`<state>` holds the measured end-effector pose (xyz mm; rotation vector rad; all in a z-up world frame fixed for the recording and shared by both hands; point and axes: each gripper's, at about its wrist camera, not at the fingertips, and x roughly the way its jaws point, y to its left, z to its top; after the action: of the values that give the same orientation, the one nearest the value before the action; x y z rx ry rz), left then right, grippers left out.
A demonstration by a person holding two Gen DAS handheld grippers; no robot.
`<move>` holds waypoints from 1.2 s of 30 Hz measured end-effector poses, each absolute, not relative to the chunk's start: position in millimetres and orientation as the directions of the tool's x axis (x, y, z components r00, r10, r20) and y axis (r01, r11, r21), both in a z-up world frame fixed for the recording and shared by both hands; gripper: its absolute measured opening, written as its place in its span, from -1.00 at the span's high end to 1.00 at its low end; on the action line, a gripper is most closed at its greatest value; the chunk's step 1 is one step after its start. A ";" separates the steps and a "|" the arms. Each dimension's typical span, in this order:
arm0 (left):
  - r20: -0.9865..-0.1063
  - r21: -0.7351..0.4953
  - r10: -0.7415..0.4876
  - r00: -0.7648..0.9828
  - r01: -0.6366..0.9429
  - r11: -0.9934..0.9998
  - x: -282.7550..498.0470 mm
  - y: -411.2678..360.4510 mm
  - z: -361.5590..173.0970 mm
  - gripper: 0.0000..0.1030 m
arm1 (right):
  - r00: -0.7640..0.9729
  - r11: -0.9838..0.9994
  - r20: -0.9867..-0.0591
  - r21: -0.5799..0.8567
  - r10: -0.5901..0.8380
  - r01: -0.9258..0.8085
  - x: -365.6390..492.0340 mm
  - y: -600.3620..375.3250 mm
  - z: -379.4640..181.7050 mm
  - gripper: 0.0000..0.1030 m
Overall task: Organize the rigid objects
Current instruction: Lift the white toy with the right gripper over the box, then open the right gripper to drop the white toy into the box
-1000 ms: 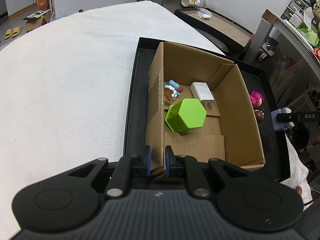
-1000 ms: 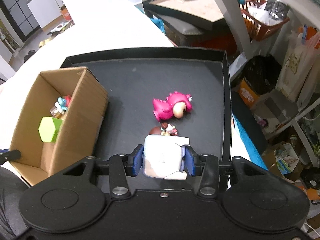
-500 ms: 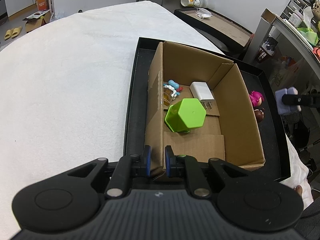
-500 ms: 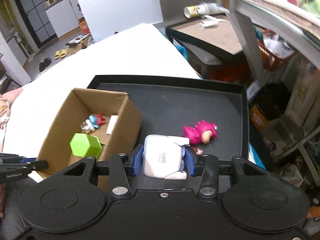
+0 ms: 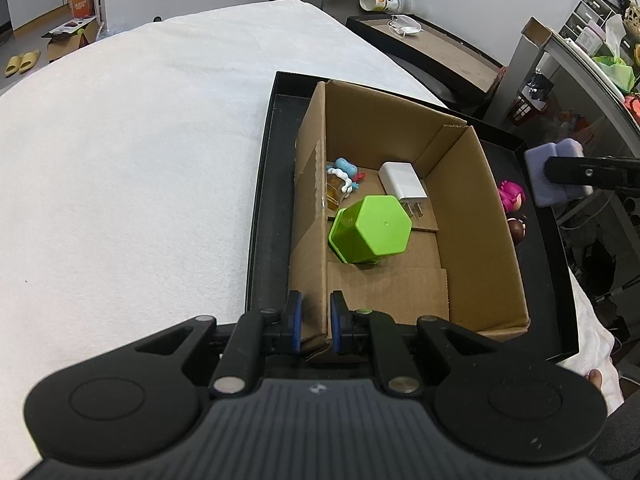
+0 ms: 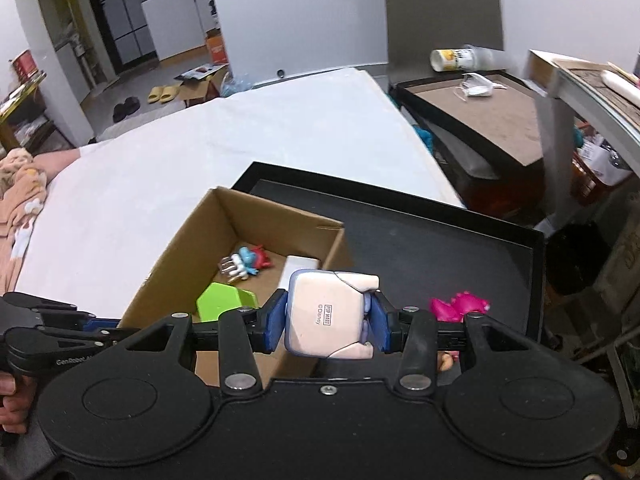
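Observation:
My left gripper (image 5: 316,322) is shut on the near left corner of the cardboard box (image 5: 480,216), which stands in a black tray (image 5: 266,208). The box holds a green hexagonal container (image 5: 372,230), a white charger (image 5: 402,180) and a small blue and red figure (image 5: 344,170). My right gripper (image 6: 330,322) is shut on a white and lavender toy figure (image 6: 326,318) and holds it in the air over the box's right wall; it also shows in the left wrist view (image 5: 554,172). A pink toy (image 6: 460,306) lies on the tray right of the box.
A small brown-headed figure (image 5: 517,229) lies on the tray beside the pink toy (image 5: 511,195). The tray sits on a white-covered surface (image 5: 140,160). Another tray with a mask (image 6: 480,100) and a cluttered shelf stand to the right.
My right gripper has lifted the white toy off the tray and carried it left toward the box. My left gripper has stayed on the box corner.

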<state>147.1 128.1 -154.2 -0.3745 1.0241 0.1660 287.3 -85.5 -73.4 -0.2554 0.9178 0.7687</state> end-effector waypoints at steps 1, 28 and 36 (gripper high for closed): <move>-0.856 -0.230 -0.041 0.515 -0.308 0.923 146.9 128.6 -154.4 0.74 | 0.366 0.706 -0.792 0.112 0.488 -0.699 285.6 -81.3 -73.3 0.17; -0.840 -0.282 -0.088 0.536 -0.292 0.914 145.3 137.9 -160.5 0.73 | 0.336 0.698 -0.837 0.075 0.433 -0.712 287.6 10.2 -109.9 0.17; -0.838 -0.285 -0.090 0.539 -0.290 0.913 144.4 137.7 -160.5 0.73 | 0.329 0.716 -0.822 0.131 0.465 -0.686 293.5 19.7 -112.1 0.14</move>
<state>144.4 137.7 -160.5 -0.4198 1.0023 0.1232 293.5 19.7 -112.1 -0.2591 0.9771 0.7636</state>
